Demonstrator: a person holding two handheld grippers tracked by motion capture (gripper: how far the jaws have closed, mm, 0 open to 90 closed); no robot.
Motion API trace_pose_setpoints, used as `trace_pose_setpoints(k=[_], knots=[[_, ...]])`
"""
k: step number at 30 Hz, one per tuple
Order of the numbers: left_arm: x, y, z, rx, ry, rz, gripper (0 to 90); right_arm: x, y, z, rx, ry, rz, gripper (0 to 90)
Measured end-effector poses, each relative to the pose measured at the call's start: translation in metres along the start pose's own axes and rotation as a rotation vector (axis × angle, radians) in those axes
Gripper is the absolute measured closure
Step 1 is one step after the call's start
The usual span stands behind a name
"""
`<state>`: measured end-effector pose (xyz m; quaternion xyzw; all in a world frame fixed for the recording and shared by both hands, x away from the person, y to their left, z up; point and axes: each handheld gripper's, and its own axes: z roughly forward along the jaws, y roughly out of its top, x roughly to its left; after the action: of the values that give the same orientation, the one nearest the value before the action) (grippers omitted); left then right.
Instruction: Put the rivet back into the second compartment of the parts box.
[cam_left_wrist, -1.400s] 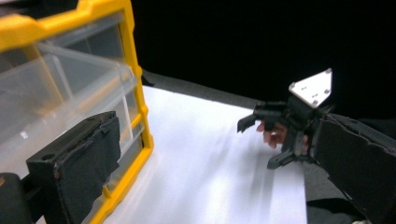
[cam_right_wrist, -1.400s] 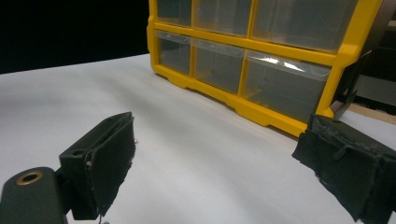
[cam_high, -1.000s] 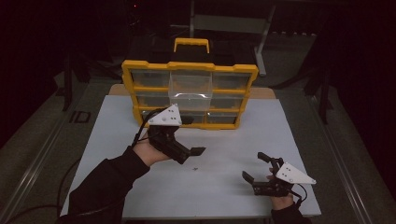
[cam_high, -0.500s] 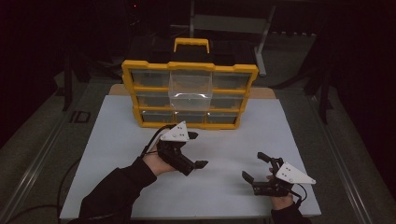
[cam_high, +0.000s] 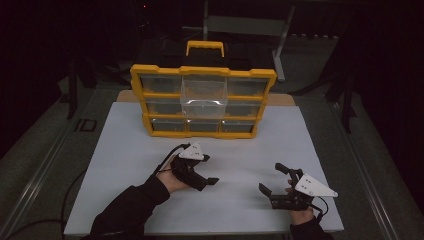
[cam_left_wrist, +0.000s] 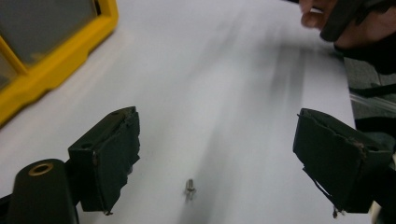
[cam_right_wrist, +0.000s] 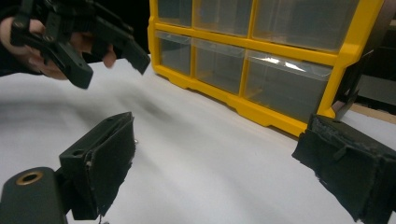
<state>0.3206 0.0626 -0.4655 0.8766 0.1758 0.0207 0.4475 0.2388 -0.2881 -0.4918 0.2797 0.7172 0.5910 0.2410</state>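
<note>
From up high I see a flat white table (cam_high: 125, 165) in a dark room with a yellow plastic drawer box (cam_high: 202, 100) at its back, then my left gripper (cam_left_wrist: 215, 154), wide open and holding nothing, looks down at 1 tiny shiny screw (cam_left_wrist: 189, 186) between its rough black pads, then my right gripper (cam_right_wrist: 224, 163), open and holding nothing too, faces the box's clear drawers (cam_right_wrist: 219, 63).

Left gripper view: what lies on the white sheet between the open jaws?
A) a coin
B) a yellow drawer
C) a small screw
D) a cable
C: a small metal screw stands on the white sheet between the left hand-held gripper's wide-open jaws, touching neither.
</note>
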Motion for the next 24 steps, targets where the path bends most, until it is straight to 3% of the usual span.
trace_pose_setpoints(k=[6,9,13,19,24], knots=[[0.006,-0.013,0.015,0.065,0.019,-0.025,19.0,0.001,0.0,0.001,0.0,0.001,0.0,9.4],[0.006,-0.02,0.023,0.096,0.026,-0.029,25.9,0.0,0.0,0.001,0.001,0.0,0.003,9.4],[0.005,-0.028,0.031,0.131,0.033,-0.012,43.3,0.0,0.0,0.001,0.0,0.002,0.004,9.4],[0.0,-0.033,0.043,0.2,0.102,0.045,59.7,0.0,0.0,0.001,0.001,0.001,0.004,9.4],[0.002,-0.034,0.043,0.182,0.096,0.031,71.0,0.0,0.0,0.001,-0.001,0.001,0.002,9.4]])
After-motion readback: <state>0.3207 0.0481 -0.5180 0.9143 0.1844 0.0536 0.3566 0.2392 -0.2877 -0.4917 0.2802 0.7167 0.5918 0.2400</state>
